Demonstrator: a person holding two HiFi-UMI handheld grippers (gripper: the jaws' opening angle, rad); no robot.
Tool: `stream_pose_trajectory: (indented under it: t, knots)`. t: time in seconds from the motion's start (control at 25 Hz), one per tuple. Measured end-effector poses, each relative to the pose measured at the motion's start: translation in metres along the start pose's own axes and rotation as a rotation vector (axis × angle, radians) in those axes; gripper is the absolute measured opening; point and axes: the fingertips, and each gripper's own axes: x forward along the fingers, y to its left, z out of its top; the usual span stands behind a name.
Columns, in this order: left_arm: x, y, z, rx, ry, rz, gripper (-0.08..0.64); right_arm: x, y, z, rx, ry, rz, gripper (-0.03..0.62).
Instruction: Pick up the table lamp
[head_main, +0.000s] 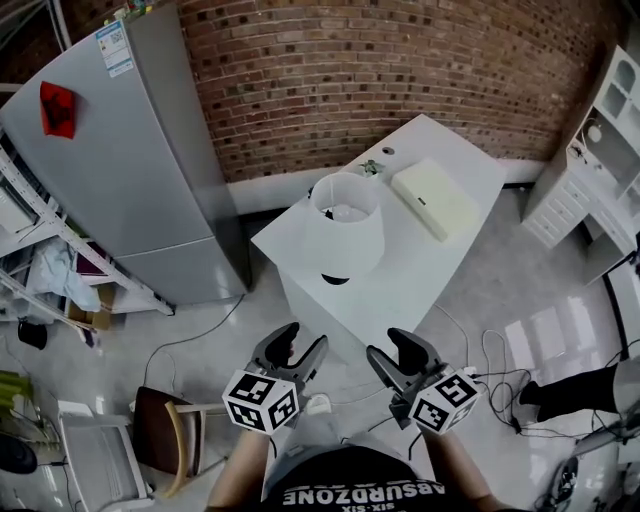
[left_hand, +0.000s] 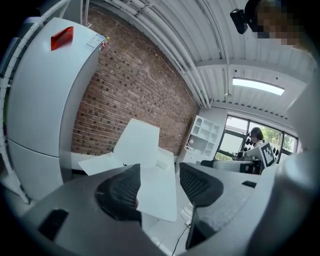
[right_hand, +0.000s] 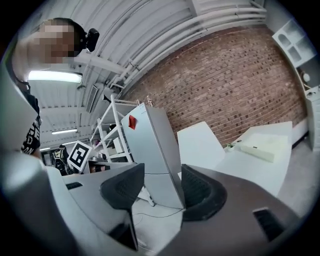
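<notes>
Bright even indoor light, ceiling tube light (left_hand: 258, 86) glaring, fisheye edges dark, curved

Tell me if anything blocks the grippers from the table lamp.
Nothing visible does. The left gripper and right gripper, open and empty, hang short of the table; the table lamp stands near its front edge, the white box beyond it.

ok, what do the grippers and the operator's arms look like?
Both alike: left gripper and right gripper have grey moulded bodies, two curved jaws with black ribbed pads, and a white cube of black square markers. No cables on them. Forearms bare; black shirt with white lettering.
</notes>
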Motion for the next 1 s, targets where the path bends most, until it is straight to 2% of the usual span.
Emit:
stream_pose_trajectory:
  t: [0.32, 0.48, 0.72, 1.0]
  knots:
    - [0.022, 0.031, 0.003, 0.001, 0.028, -0.035, 0.229, 0.027, -0.008, -0.011, 0.032, 0.033, -0.026, 0.222]
    - [0.023, 0.034, -0.001, -0.041, 0.037, -0.052, 0.229, 0.026, -0.01, -0.019, 0.043, 0.061, -0.033, 0.222]
    - [0.032, 0.042, 0.001, -0.065, 0.043, -0.062, 0.229, 0.029, -0.022, -0.015, 0.067, 0.063, -0.055, 0.222]
    - [0.053, 0.054, 0.002, -0.112, 0.051, -0.089, 0.229, 0.045, -0.043, -0.013, 0.094, 0.077, -0.043, 0.221]
